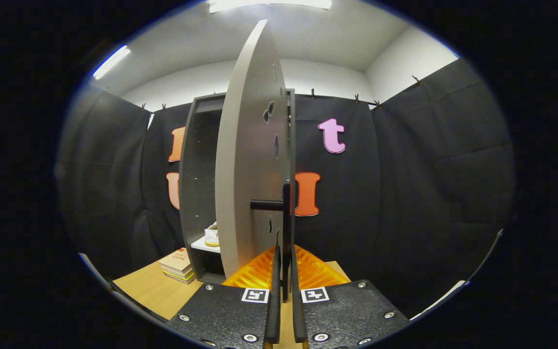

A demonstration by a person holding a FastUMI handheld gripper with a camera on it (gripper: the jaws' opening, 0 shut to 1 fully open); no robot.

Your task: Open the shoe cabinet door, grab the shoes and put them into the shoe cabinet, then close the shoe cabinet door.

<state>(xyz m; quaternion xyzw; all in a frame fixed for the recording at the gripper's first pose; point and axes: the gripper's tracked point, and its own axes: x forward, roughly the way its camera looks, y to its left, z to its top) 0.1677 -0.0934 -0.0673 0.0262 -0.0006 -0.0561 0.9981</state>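
The grey shoe cabinet (196,160) stands on the table just ahead, and its door (247,160) is swung open towards me so I see it nearly edge-on. A black handle (286,208) sticks out of the door's lower part. My gripper (285,251) is shut on this handle, whose vertical bar runs down between the two fingers (275,291). Inside the cabinet, left of the door, a white shoe with a yellowish sole (211,236) sits on a white shelf (205,246).
A short stack of books (179,265) lies on the wooden table (155,291) beside the cabinet's left foot. Black cloth walls close the booth behind and to both sides.
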